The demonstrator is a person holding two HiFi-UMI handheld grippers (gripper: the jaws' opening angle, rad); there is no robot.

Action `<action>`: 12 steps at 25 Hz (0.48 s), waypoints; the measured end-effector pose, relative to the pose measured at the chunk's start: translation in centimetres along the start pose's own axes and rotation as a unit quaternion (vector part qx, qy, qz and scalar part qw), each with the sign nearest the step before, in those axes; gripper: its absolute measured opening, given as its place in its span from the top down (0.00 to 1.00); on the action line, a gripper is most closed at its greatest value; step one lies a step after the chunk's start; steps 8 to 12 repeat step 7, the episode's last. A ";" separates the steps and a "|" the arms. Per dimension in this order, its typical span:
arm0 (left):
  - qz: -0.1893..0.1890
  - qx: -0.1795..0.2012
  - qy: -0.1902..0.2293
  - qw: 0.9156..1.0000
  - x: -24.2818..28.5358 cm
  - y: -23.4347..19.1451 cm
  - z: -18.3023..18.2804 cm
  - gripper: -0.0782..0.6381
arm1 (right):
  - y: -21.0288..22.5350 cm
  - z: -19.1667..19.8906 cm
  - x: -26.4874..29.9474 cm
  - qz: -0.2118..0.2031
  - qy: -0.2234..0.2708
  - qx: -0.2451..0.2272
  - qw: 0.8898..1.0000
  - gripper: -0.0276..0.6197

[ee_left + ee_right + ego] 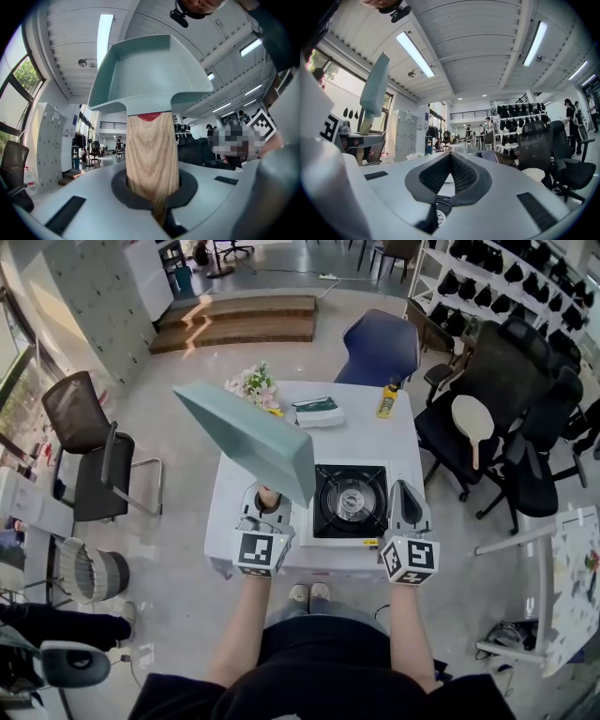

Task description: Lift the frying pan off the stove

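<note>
The left claw is clenching the wooden handle of the teal frying pan, holding it up over the surface beside the stove, while the right claw is hovering clenched and empty.

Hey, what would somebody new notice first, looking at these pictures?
The pale green square frying pan stands out: it is up in the air over the left side of the white table, its wooden handle clamped in the left gripper. Right of it the black gas stove sits with nothing on its burner. The right gripper hangs empty at the stove's right edge.
</note>
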State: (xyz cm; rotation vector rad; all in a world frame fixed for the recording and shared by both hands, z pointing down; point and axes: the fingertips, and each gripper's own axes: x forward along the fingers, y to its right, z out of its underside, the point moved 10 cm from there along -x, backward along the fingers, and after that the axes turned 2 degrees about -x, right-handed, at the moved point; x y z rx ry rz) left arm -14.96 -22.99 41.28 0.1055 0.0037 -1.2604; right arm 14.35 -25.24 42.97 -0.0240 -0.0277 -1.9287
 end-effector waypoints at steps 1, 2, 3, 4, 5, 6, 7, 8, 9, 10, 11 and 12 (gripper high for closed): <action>0.001 0.001 0.000 1.000 0.0 0.0 0.0 0.87 | -0.1 0.0 0.0 -0.001 0.000 0.000 1.000 0.95; 0.002 0.001 0.000 1.000 0.0 0.0 0.0 0.87 | -0.1 0.0 0.1 -0.001 0.000 0.000 1.000 0.95; 0.002 0.000 -0.001 1.000 0.0 -0.1 -0.1 0.87 | -0.2 -0.1 0.1 -0.002 -0.001 0.000 1.000 0.95; 0.001 -0.001 -0.001 1.000 0.0 -0.1 -0.1 0.87 | -0.2 -0.1 0.1 -0.002 -0.001 0.000 1.000 0.95; 0.000 -0.002 -0.002 1.000 0.0 -0.2 -0.1 0.87 | -0.2 -0.1 0.2 -0.002 -0.002 -0.001 1.000 0.95; -0.001 -0.003 -0.002 1.000 0.0 -0.3 -0.1 0.87 | -0.2 -0.2 0.3 -0.002 -0.002 -0.001 1.000 0.95; -0.002 -0.004 -0.002 1.000 0.0 -0.3 -0.1 0.87 | -0.3 -0.2 0.3 -0.002 -0.003 -0.001 1.000 0.95; -0.002 -0.004 -0.002 1.000 0.0 -0.3 -0.1 0.87 | -0.3 -0.2 0.3 -0.002 -0.003 -0.001 1.000 0.95; -0.002 -0.004 -0.002 1.000 0.0 -0.3 -0.1 0.87 | -0.3 -0.2 0.3 -0.002 -0.003 -0.001 1.000 0.95; -0.002 -0.004 -0.002 1.000 0.0 -0.3 -0.1 0.87 | -0.3 -0.2 0.3 -0.002 -0.003 -0.001 1.000 0.95; -0.002 -0.004 -0.002 1.000 0.0 -0.3 -0.1 0.87 | -0.3 -0.2 0.3 -0.002 -0.003 -0.001 1.000 0.95; -0.002 -0.004 -0.002 1.000 0.0 -0.3 -0.1 0.87 | -0.3 -0.2 0.3 -0.002 -0.003 -0.001 1.000 0.95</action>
